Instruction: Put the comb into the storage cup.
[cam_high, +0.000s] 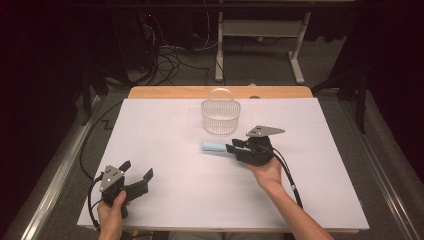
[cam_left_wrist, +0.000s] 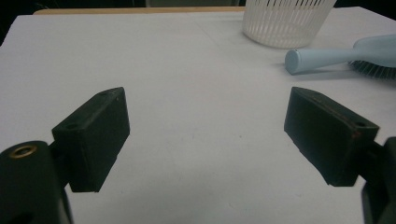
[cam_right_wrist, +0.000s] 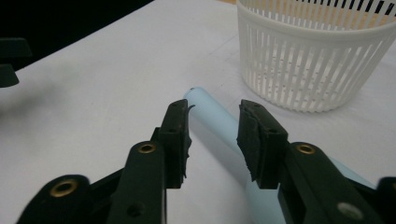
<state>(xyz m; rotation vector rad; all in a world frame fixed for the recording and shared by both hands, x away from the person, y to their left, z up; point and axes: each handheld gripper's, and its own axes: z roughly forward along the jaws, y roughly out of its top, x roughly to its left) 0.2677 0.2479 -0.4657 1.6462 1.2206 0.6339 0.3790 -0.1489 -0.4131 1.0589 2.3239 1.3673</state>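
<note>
On counter (cam_high: 165, 150), pale blue hairbrush (cam_high: 215, 147) lay near middle, just before white basket (cam_high: 220, 116). Right tongs (cam_right_wrist: 212, 135) straddled its handle, not visibly pinching; best squared on handle before squeezing. Left tongs (cam_left_wrist: 205, 135) spread, empty, well apart. Basket close behind could hinder lift.

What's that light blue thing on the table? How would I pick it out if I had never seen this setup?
Start at the white table and find the white slatted basket near its far edge. Just in front of it lies a pale blue hairbrush, its rounded handle passing between the jaws of the right gripper. It is the only coloured thing there, and dark bristles show under its head.
</note>
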